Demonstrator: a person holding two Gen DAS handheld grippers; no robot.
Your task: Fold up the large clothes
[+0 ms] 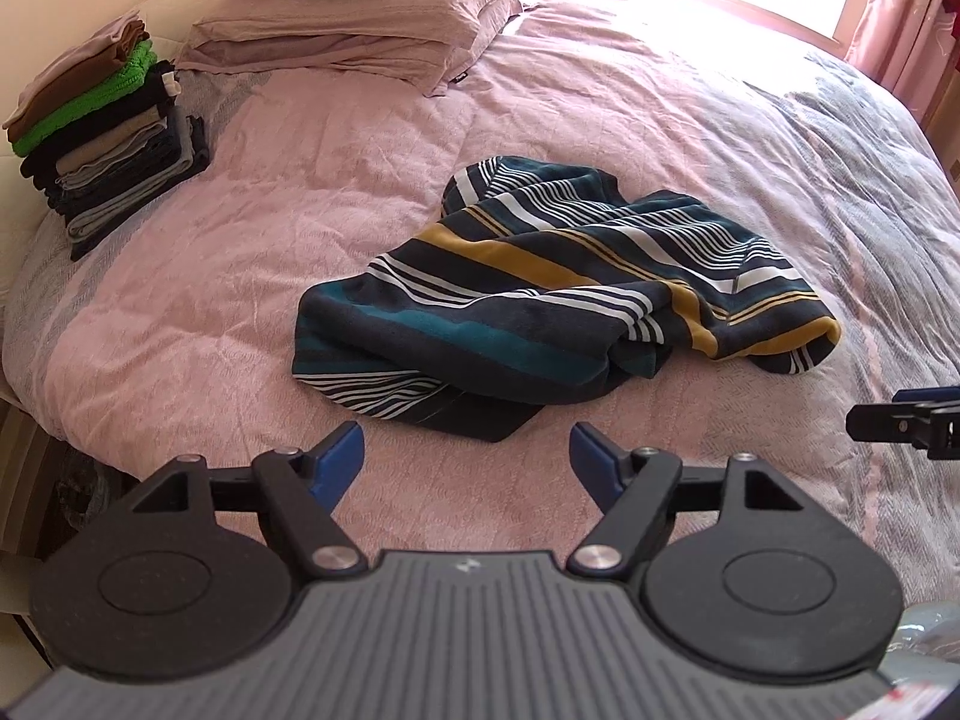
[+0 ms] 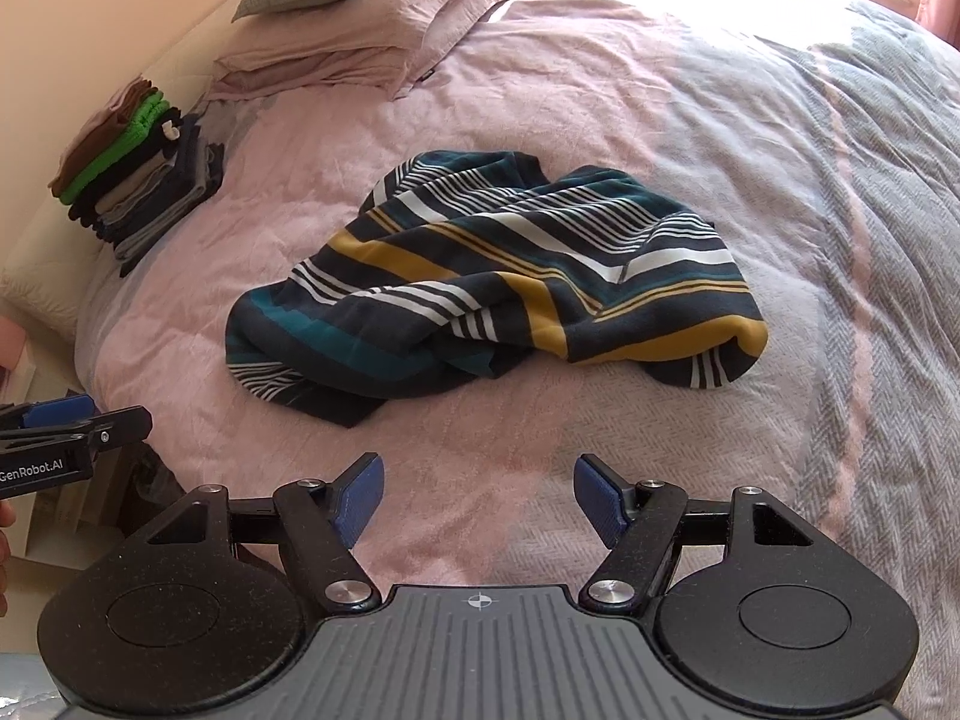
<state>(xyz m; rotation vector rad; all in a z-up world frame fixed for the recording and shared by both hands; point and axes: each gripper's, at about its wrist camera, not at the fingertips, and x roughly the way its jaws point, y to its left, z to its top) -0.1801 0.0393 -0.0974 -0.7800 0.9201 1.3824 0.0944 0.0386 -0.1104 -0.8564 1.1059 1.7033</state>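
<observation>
Striped garment lies crumpled on the bed, both grippers hovering short of it

The striped garment point(image 1: 558, 288), dark with teal, white and mustard bands, sits bunched in the middle of the pink bedcover point(image 1: 240, 312), untouched. The left gripper point(image 1: 467, 456) hangs above the near edge of the bed, its jaws wide apart with nothing between them. The right gripper point(image 2: 478, 495) hangs alongside, its jaws spread and empty too. A stack of folded clothes point(image 1: 102, 138) stands at the far left near the pillows point(image 1: 354, 30), well apart from the garment
</observation>
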